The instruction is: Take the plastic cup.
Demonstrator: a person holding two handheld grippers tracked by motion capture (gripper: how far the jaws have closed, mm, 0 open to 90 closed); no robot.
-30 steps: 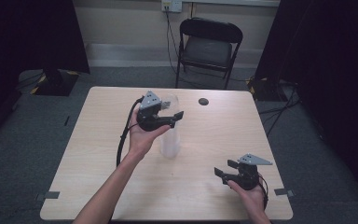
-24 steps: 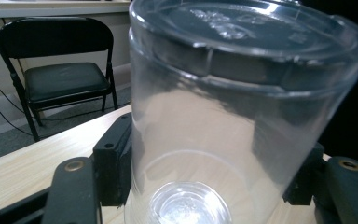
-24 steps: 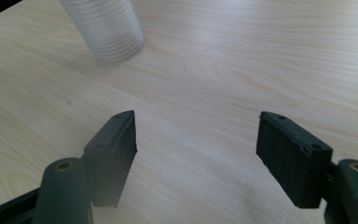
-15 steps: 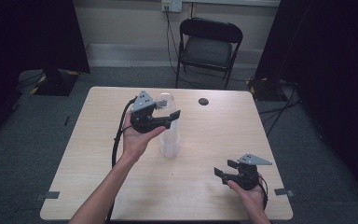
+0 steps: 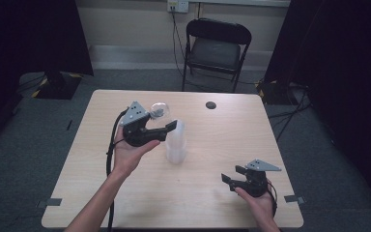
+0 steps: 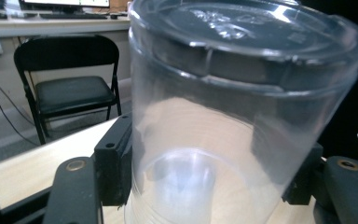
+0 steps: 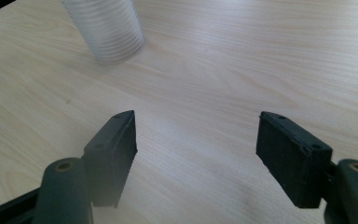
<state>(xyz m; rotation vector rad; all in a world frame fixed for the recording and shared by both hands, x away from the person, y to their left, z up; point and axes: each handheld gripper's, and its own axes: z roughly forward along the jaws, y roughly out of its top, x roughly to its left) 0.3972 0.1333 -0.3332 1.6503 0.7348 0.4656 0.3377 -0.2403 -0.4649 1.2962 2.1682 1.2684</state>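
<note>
- The left gripper [image 5: 166, 126] has lifted higher and back, jaws clamped on a clear cup [image 6: 233, 116] above the cup stack [image 5: 175, 145] on the desk [image 5: 222, 203].
- The right gripper [image 5: 232, 175] stays put, jaws apart.

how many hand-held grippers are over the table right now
2. The left hand-held gripper is at mid-table, closed on the top clear cup of a stack. The right hand-held gripper is near the front right, open.

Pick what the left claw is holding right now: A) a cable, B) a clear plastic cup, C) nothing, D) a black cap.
B: in the left gripper view both jaws of the left claw press the sides of a clear plastic cup, which it holds above the cup stack on the table.
</note>
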